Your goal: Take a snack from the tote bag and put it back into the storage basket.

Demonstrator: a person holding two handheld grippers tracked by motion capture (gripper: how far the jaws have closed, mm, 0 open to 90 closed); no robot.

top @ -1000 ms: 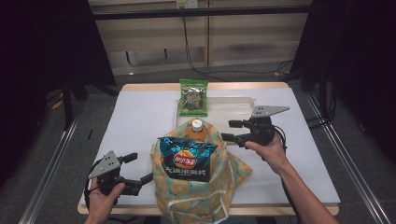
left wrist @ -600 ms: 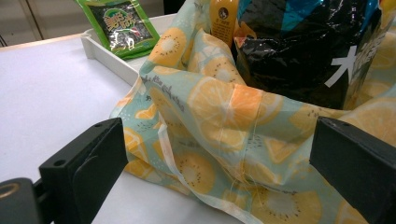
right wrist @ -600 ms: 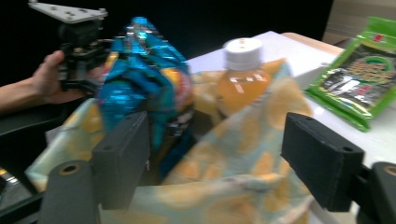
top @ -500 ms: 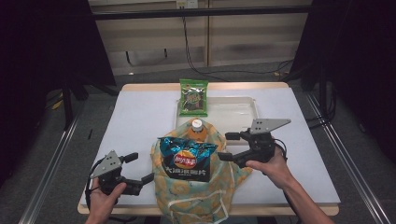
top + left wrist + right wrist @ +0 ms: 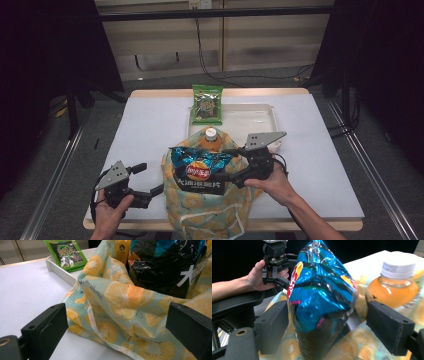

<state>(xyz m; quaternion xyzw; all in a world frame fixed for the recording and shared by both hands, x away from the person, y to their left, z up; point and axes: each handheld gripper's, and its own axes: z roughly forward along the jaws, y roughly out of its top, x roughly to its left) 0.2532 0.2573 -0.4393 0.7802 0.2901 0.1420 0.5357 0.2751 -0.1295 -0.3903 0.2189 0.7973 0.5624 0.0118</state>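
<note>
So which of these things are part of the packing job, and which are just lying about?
In the job:
- fruit-print bag
- crisp packet, standing in the bag between the right gripper's open jaws
- orange drink bottle, in the bag
- left gripper, open at the bag's edge

Lying about:
- green snack packet
- white tray

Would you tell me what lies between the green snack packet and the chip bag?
The orange juice bottle, standing in the fruit-print bag between green snack packet and chip bag, in the high view.
</note>
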